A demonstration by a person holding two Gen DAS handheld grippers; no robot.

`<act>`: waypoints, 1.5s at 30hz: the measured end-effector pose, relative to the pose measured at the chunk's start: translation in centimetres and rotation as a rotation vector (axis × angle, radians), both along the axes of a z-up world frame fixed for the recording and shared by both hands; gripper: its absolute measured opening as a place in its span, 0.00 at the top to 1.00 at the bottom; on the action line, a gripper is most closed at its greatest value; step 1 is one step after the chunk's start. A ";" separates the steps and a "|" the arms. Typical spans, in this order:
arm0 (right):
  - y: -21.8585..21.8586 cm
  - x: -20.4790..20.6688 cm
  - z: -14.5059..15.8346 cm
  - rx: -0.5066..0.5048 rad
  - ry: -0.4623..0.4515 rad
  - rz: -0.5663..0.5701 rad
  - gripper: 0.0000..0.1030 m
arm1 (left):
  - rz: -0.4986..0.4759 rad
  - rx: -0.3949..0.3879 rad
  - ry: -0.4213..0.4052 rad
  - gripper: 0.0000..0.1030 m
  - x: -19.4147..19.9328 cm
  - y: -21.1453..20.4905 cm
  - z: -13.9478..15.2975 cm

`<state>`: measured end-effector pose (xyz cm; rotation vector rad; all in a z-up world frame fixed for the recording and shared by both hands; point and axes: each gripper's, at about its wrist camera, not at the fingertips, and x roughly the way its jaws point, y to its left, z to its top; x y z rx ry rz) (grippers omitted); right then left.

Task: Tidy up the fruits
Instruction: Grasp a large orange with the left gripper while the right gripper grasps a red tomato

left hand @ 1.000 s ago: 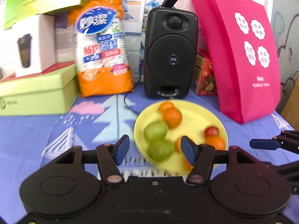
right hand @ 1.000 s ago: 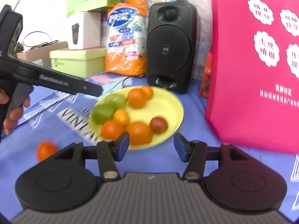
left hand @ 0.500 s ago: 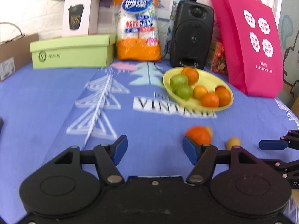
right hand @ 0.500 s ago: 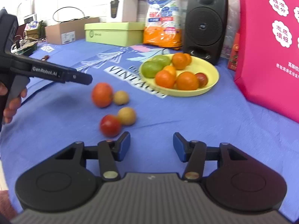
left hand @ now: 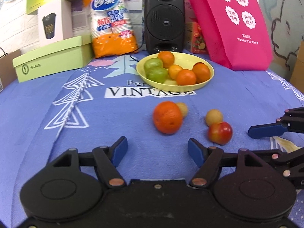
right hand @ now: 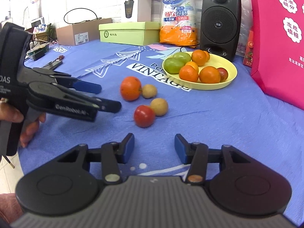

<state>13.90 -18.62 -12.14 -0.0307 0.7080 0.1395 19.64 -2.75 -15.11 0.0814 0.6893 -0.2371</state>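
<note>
A yellow plate (left hand: pixel 207 77) (right hand: pixel 230 76) holds several oranges and two green fruits. On the blue cloth in front of it lie a loose orange (left hand: pixel 167 117) (right hand: pixel 130 88), two small tan fruits (left hand: pixel 213 117) (right hand: pixel 159 106) and a red fruit (left hand: pixel 220 133) (right hand: pixel 144 115). My left gripper (left hand: pixel 157 152) is open and empty, just short of the orange. My right gripper (right hand: pixel 154 148) is open and empty, just short of the red fruit. The left gripper also shows in the right wrist view (right hand: pixel 106 98).
At the back stand a black speaker (left hand: pixel 164 19), an orange pack of paper cups (left hand: pixel 112 22), a green box (left hand: pixel 51 60), a white cup box (left hand: pixel 53 26) and a pink bag (left hand: pixel 233 22). A cardboard box (right hand: pixel 81 31) and cables lie far left.
Both grippers have pulled back from the plate toward the near edge. The loose fruits have come into view in front of the open jaws.
</note>
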 end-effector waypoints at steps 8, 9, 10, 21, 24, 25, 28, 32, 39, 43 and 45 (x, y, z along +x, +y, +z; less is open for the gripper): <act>0.2 0.0 -0.1 0.004 -0.004 -0.003 0.53 | -0.012 0.006 0.014 0.31 2.2 -0.8 -0.1; 0.3 0.0 -0.1 0.003 -0.004 -0.002 0.53 | -0.012 0.004 0.015 0.31 2.5 -0.8 -0.1; 0.4 0.0 -0.2 0.004 -0.005 -0.001 0.53 | -0.012 0.002 0.017 0.31 2.7 -0.8 -0.1; 0.8 0.2 -0.3 0.005 -0.002 0.012 0.51 | -0.024 -0.022 0.010 0.49 4.4 -0.7 -0.2; 1.1 0.5 -0.3 0.004 -0.002 0.020 0.51 | -0.034 -0.032 0.005 0.59 4.7 -0.7 -0.1; 1.2 0.6 -0.3 0.005 -0.002 0.022 0.51 | -0.039 -0.033 0.004 0.60 4.8 -0.7 -0.1; 1.4 0.8 -0.4 0.005 -0.001 0.024 0.50 | -0.052 -0.021 -0.002 0.64 4.9 -1.1 0.0; 1.7 1.2 -0.4 0.007 0.002 0.024 0.49 | -0.059 -0.008 -0.011 0.65 4.3 -1.0 0.0; 2.3 2.7 -0.5 0.002 0.009 0.020 0.49 | -0.026 -0.049 0.002 0.65 2.6 1.3 0.2; 2.5 3.7 -0.6 -0.003 0.016 0.015 0.50 | -0.015 -0.055 0.002 0.65 1.7 1.8 0.3; 2.5 4.2 -0.6 -0.007 0.018 0.012 0.51 | -0.016 -0.046 -0.003 0.65 1.4 1.8 0.3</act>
